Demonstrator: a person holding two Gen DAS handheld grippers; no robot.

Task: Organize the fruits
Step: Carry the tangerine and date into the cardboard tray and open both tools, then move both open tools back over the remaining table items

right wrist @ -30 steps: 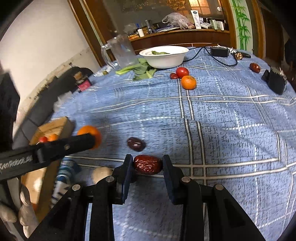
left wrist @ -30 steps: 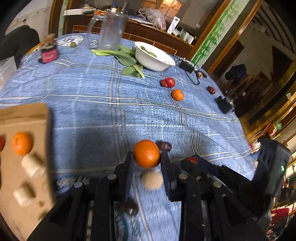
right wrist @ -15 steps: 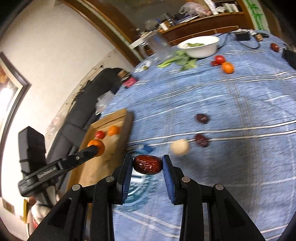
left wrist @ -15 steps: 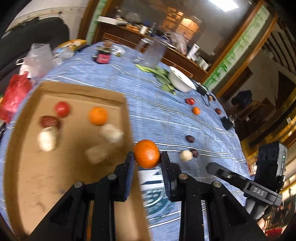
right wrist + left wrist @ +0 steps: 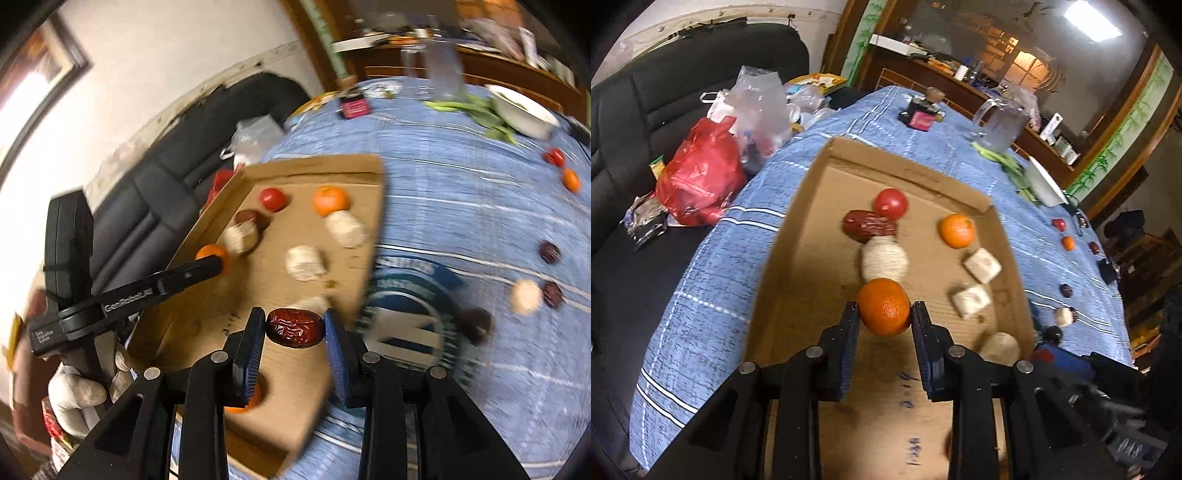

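Note:
My left gripper (image 5: 885, 317) is shut on an orange (image 5: 884, 311) and holds it over the cardboard tray (image 5: 812, 229). The tray holds a tomato (image 5: 890, 203), a red date (image 5: 868, 226), another orange (image 5: 956, 230) and several pale lumps (image 5: 884, 258). My right gripper (image 5: 294, 328) is shut on a red date (image 5: 294, 327) above the tray's near right part (image 5: 365, 221). The left gripper (image 5: 207, 267) with its orange also shows in the right wrist view.
On the blue cloth (image 5: 461, 206) right of the tray lie dark dates (image 5: 550, 252), a pale lump (image 5: 526, 296), a tomato (image 5: 554, 157) and an orange (image 5: 570, 180). A white bowl (image 5: 524, 110), greens and a glass jug (image 5: 1001, 123) stand at the back. Bags (image 5: 701, 181) lie on the sofa at left.
Both grippers have swung left from the cloth to over the cardboard tray, each still holding its fruit. The tray now fills the middle of both views.

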